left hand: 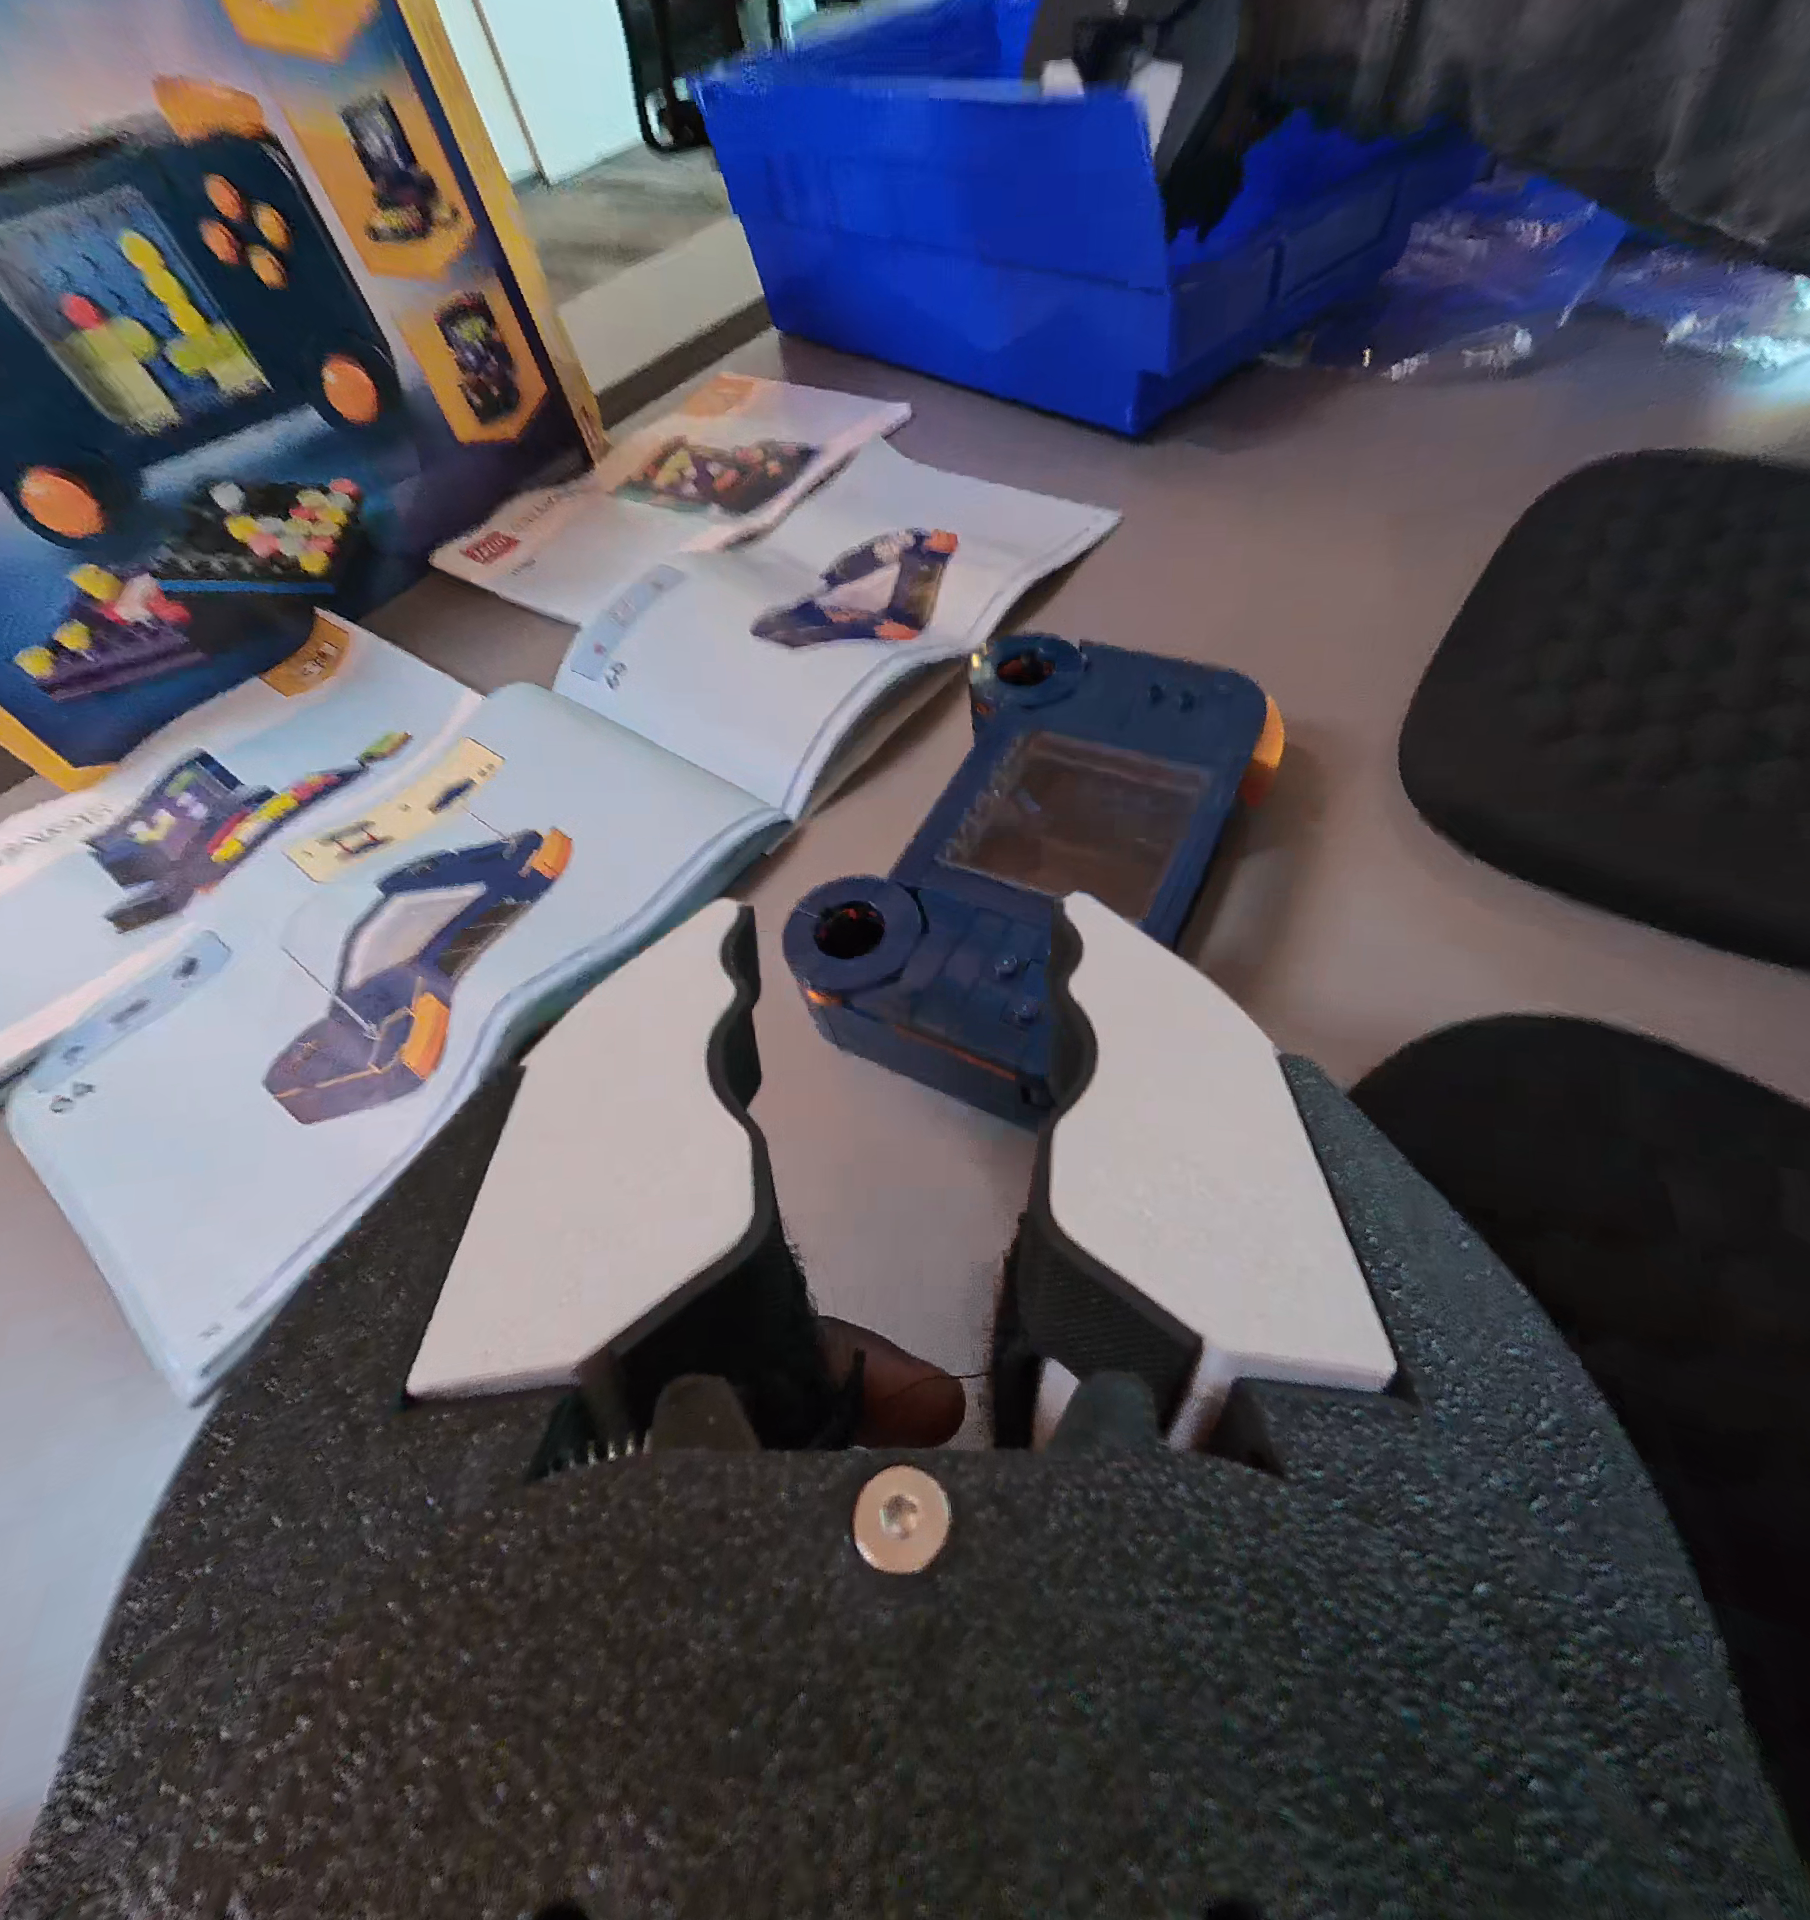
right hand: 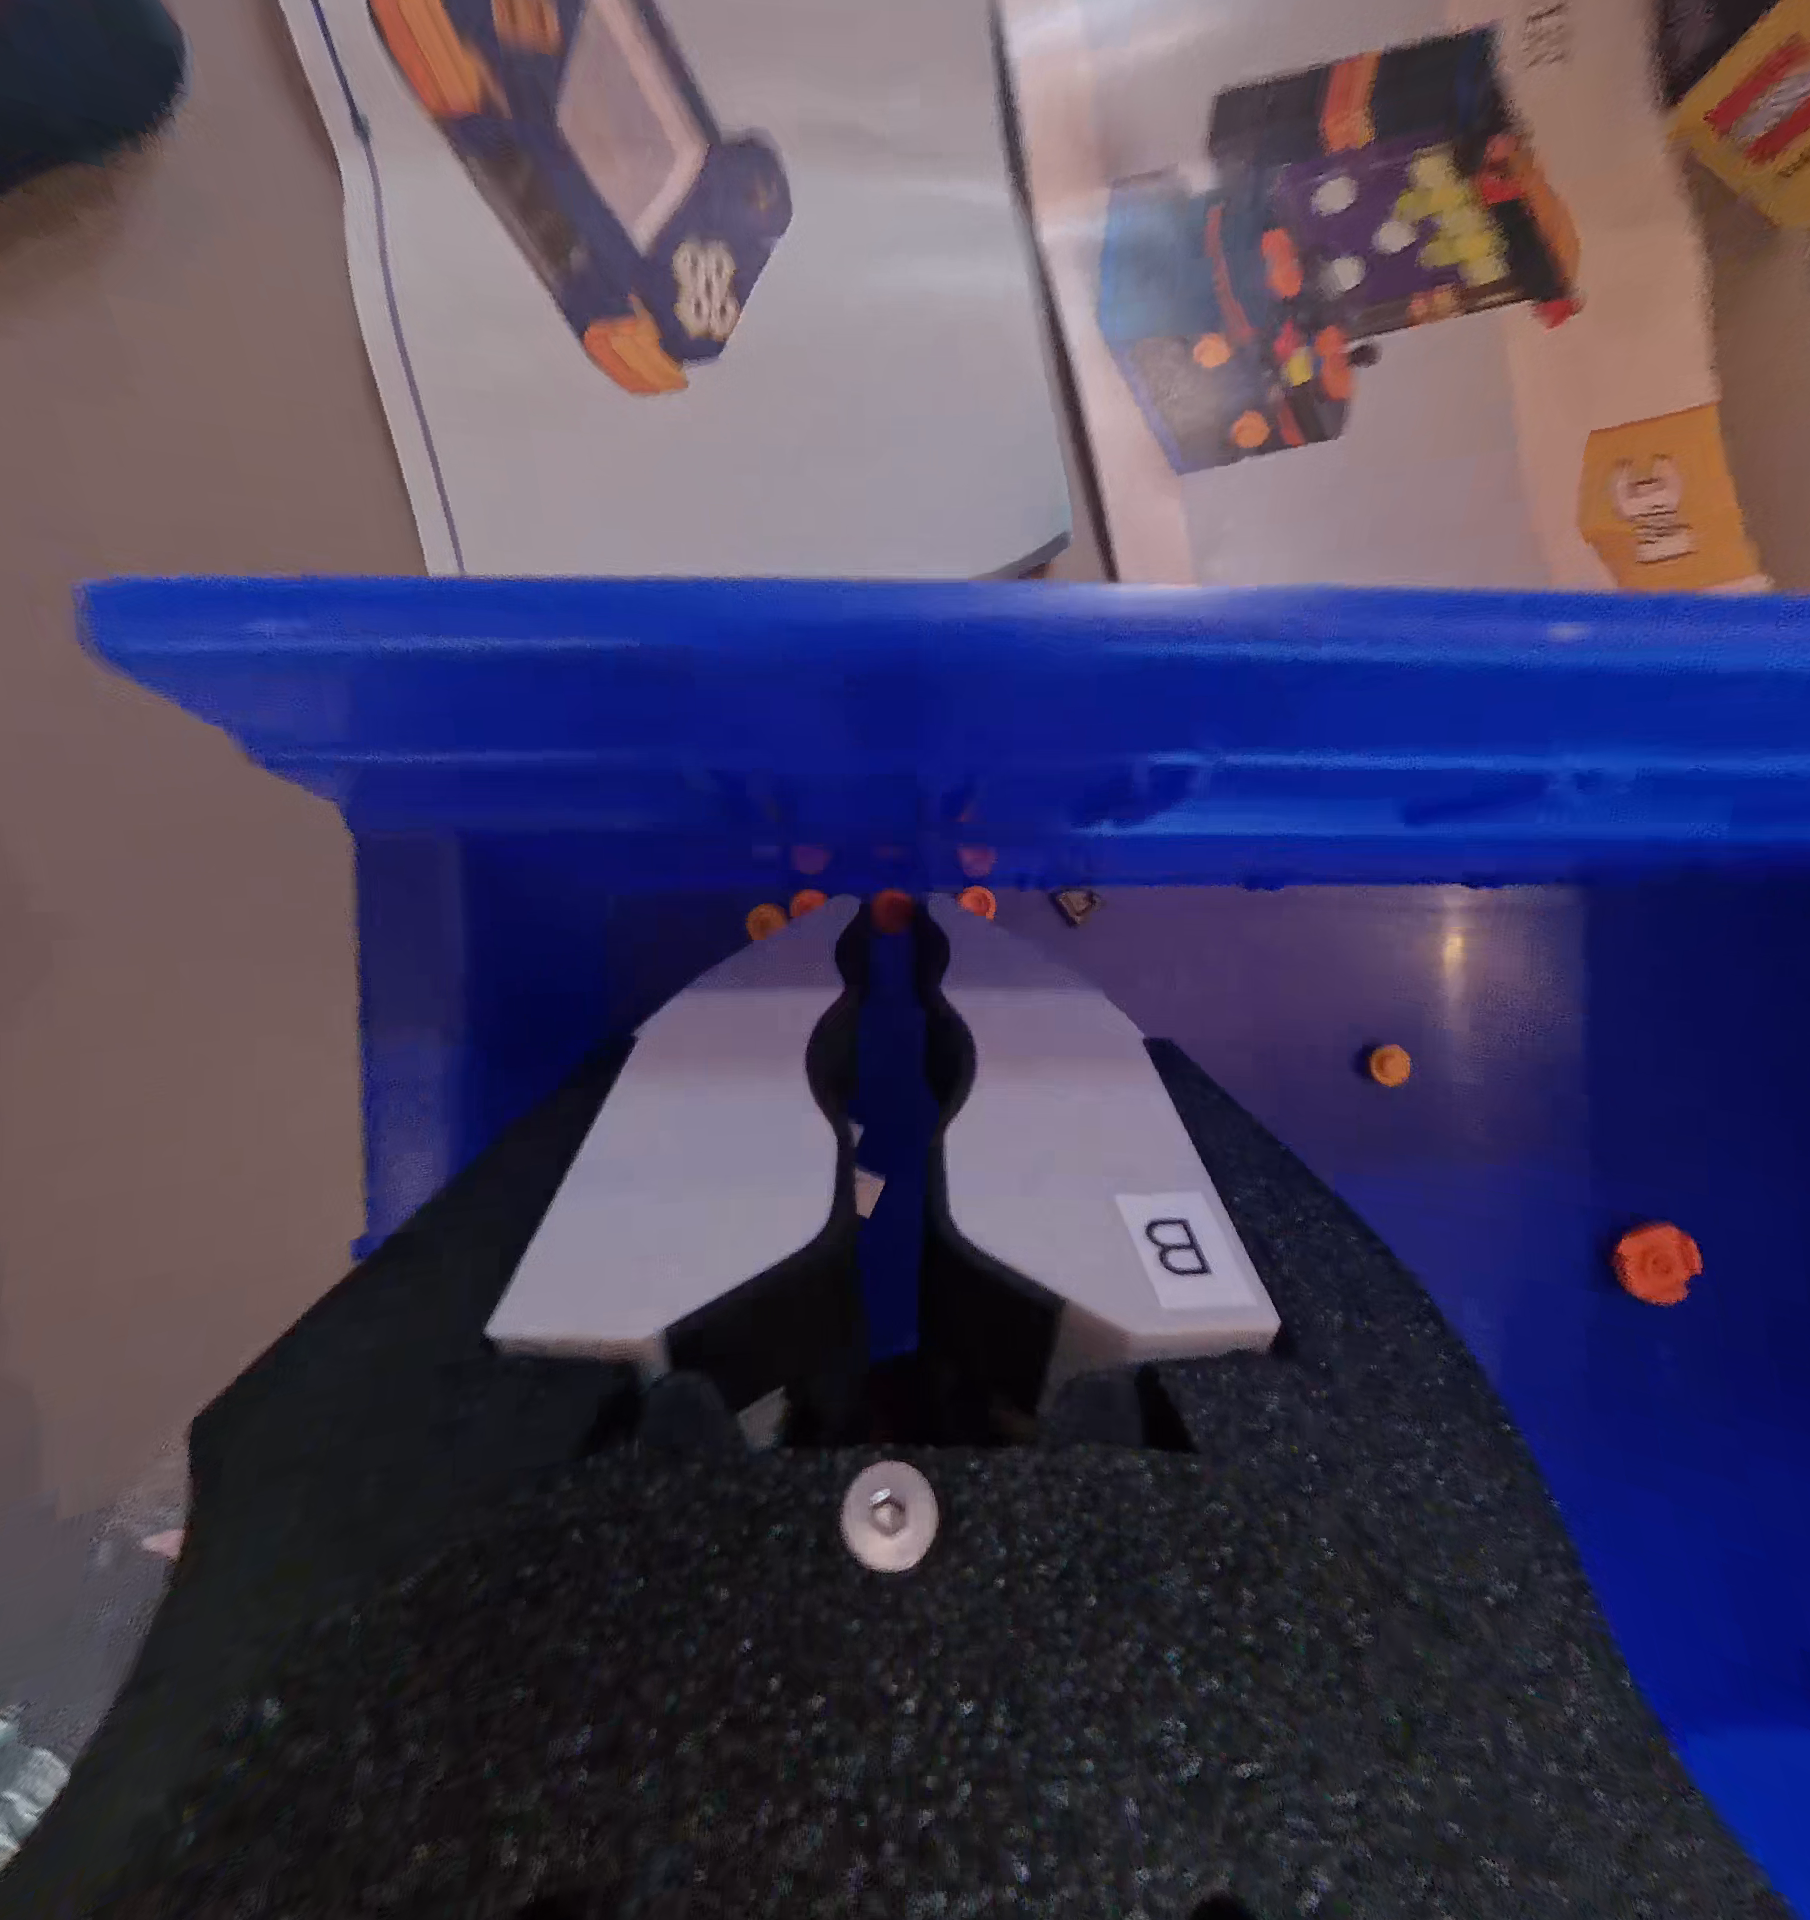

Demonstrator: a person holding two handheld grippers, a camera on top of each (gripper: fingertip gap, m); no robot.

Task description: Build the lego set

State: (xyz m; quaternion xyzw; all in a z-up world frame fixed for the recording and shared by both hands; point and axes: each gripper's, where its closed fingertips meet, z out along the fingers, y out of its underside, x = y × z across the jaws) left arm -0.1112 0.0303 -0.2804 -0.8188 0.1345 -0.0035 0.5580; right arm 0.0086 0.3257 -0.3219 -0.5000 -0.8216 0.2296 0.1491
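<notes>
Left gripper [left hand: 906, 966]: matt pale plastic fingers [left hand: 610, 1132], rough speckled black body, shiny metal screw [left hand: 901, 1519]. Lego model [left hand: 1046, 831]: smooth dark-blue plastic, clear glossy window. Paper instruction booklets [left hand: 288, 1049], slight sheen. Glossy cardboard box [left hand: 205, 343]. Blue bin [right hand: 1503, 1039]: glossy plastic, holding smooth orange studs [right hand: 1657, 1262]. Table [left hand: 1327, 540]: smooth, matt grey.

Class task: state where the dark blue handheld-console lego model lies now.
In the left wrist view the dark blue lego model lies on the grey table, right of the open instruction booklets, its near end between the open left tongs.
</notes>
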